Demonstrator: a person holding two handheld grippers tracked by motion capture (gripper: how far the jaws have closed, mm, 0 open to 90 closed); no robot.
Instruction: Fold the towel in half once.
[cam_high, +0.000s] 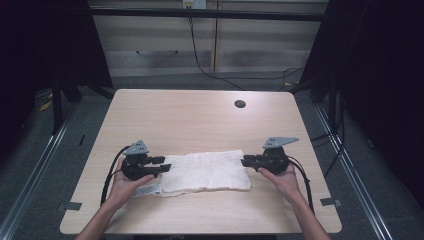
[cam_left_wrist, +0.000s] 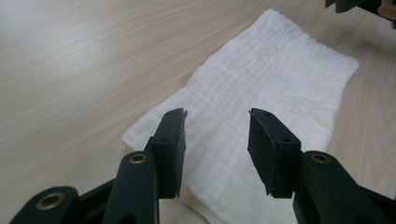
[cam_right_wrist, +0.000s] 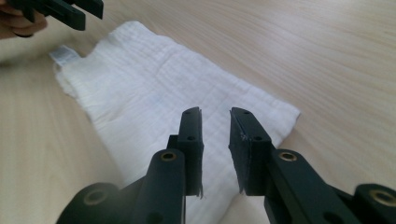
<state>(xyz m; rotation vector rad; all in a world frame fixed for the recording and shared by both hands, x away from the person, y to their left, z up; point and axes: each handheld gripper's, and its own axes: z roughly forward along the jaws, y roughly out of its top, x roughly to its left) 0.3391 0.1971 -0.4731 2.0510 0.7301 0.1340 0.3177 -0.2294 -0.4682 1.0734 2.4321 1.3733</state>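
Observation:
A white folded cloth (cam_high: 205, 172) lies flat on the wooden table (cam_high: 200, 120), near its front edge. My left gripper (cam_high: 161, 165) rests at the cloth's left end, and in the left gripper view its jaws (cam_left_wrist: 217, 123) stand apart over the cloth (cam_left_wrist: 271, 79) with nothing pressed between the pads. My right gripper (cam_high: 243, 161) sits at the cloth's right end. Its jaws (cam_right_wrist: 215, 119) leave a narrow gap above the cloth (cam_right_wrist: 149, 93), which they do not pinch. A small sewn label (cam_right_wrist: 65, 55) sticks out at the cloth's far corner.
A round cable hole (cam_high: 240, 104) sits at the back right of the table. Black cables (cam_high: 107, 175) trail from both grippers over the front edge. Drawers (cam_high: 160, 45) stand behind the table, with dark partitions on either side.

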